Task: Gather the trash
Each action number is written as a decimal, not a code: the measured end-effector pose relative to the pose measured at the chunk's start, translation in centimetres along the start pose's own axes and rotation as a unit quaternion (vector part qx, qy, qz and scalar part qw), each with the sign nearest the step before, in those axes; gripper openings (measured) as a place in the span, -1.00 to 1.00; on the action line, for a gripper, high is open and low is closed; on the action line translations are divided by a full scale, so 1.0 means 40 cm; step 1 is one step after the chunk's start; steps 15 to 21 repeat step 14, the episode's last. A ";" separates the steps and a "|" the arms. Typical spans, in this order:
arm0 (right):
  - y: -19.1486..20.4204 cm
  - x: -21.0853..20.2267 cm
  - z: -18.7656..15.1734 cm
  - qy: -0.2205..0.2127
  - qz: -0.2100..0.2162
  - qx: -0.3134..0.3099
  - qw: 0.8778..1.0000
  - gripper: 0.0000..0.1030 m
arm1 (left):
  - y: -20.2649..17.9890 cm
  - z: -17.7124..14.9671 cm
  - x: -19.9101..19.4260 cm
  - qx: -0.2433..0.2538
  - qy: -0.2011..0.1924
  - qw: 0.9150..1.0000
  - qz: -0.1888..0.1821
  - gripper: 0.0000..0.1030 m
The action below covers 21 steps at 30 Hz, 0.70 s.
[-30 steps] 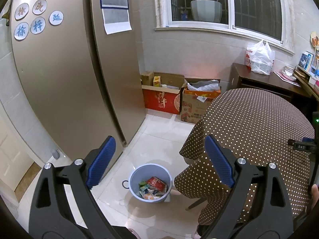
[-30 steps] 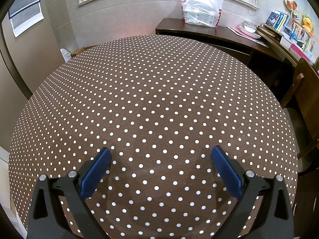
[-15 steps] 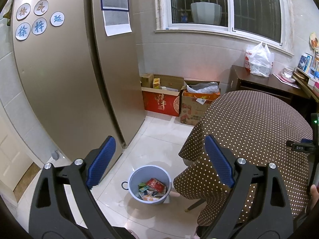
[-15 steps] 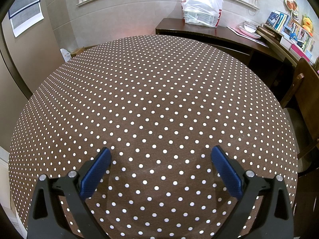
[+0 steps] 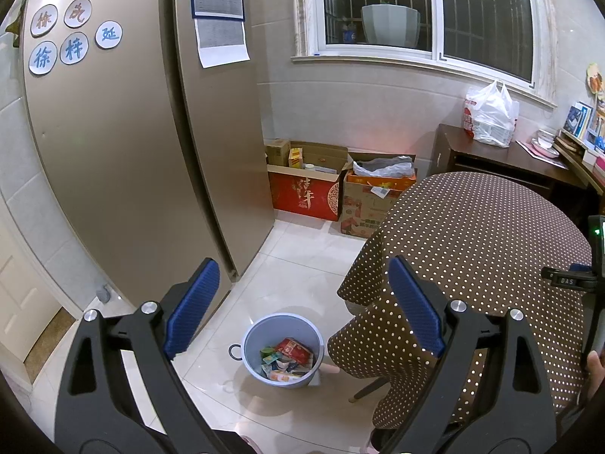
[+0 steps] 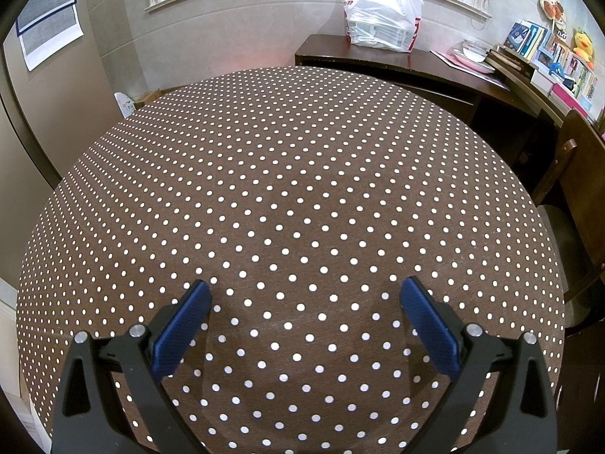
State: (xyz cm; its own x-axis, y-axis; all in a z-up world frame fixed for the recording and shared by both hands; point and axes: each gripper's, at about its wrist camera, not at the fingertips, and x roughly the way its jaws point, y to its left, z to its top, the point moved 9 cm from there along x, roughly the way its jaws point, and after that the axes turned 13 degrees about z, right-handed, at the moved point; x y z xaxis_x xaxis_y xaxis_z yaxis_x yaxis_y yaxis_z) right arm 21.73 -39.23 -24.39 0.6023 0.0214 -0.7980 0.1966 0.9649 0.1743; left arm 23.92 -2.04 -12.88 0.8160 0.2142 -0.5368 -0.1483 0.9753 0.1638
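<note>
A grey-blue trash bin (image 5: 281,350) stands on the floor beside the table and holds several colourful wrappers (image 5: 289,359). My left gripper (image 5: 302,283) is open and empty, held high above the bin. My right gripper (image 6: 304,295) is open and empty, held low over the round table with its brown polka-dot cloth (image 6: 287,196). No trash shows on the cloth. Part of the right gripper shows at the right edge of the left wrist view (image 5: 578,280).
A tall fridge (image 5: 151,132) stands left of the bin. Cardboard boxes (image 5: 340,189) sit on the floor under the window. A dark desk (image 6: 397,60) behind the table carries a white plastic bag (image 6: 382,15) and books. A wooden chair (image 6: 574,189) stands right of the table.
The left gripper has drifted back and up a little, so the bin and table look slightly lower and smaller. The right gripper has not moved.
</note>
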 end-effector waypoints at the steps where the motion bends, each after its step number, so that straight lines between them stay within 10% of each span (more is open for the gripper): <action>1: 0.006 -0.003 -0.003 0.000 0.000 0.000 1.000 0.91 | 0.000 0.000 0.000 0.000 0.000 1.000 0.000 0.73; 21: -0.001 0.000 0.000 0.000 0.000 0.000 1.000 0.91 | 0.001 -0.002 0.004 -0.004 0.010 1.000 -0.001 0.73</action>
